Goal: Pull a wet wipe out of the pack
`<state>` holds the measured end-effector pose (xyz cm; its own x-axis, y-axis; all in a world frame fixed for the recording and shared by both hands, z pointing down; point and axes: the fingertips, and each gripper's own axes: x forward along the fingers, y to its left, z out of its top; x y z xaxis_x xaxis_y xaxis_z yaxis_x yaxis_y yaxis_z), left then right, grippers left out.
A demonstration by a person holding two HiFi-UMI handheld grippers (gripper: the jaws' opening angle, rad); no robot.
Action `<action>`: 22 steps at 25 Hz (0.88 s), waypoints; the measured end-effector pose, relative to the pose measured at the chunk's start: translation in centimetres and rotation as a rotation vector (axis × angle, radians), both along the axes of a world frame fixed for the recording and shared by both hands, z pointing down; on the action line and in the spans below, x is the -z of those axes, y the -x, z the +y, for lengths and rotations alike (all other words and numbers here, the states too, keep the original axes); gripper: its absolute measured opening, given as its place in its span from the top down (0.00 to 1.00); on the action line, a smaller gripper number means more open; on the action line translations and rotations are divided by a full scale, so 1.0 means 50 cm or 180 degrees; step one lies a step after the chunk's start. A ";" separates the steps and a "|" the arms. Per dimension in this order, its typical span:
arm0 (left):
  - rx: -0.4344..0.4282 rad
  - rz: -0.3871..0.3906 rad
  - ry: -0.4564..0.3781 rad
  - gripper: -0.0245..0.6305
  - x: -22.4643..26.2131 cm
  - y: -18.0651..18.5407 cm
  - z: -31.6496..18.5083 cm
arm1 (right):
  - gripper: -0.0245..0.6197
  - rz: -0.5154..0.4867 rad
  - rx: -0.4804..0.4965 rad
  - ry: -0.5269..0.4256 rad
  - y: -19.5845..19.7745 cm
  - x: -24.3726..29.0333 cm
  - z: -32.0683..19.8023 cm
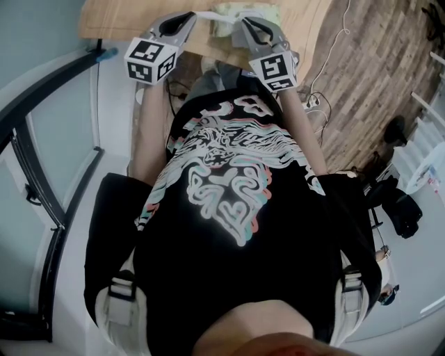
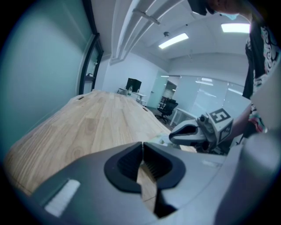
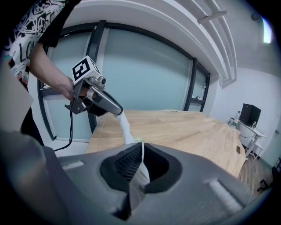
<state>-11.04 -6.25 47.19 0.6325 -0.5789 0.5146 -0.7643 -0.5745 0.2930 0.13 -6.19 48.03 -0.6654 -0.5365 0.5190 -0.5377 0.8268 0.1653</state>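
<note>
Left gripper (image 3: 118,110) clenched on the wet wipe (image 3: 126,128), at far left. Right gripper (image 3: 141,158) pinches the same sheet, near. The wipe is stretched between them over the table (image 3: 189,127), with the pack (image 1: 250,11) just beyond. Likely light, limp, damp, tearable; grip near the edge.

Long pale-wood tabletop (image 2: 88,127) running towards the far end of an open office. On the left, a wall of tinted glass panels (image 3: 145,74) set in dark frames (image 3: 192,85). White ceiling with parallel beams (image 2: 131,22) and lit strip lights (image 2: 174,40). At the far end, a dark monitor (image 2: 134,84), with a black office chair (image 2: 167,108) to its right, before further glass partitions (image 2: 206,94). In the head view: wood-plank floor (image 1: 375,83) at right, with loose cables (image 1: 332,52) lying on it; pale grey floor (image 1: 111,118) at left, beside the dark frame.
</note>
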 end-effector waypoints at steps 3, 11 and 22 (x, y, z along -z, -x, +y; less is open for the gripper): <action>0.0063 -0.0005 -0.0009 0.96 0.002 0.013 -0.001 | 0.95 -0.0023 -0.0012 0.0017 -0.003 0.001 0.001; 0.0147 -0.0034 -0.0067 0.96 -0.003 0.043 -0.008 | 0.95 -0.0028 -0.0004 0.0011 0.001 -0.003 -0.007; 0.0407 -0.0520 -0.0459 0.96 -0.031 0.082 0.012 | 0.95 -0.0156 -0.0030 0.0052 0.013 0.010 -0.009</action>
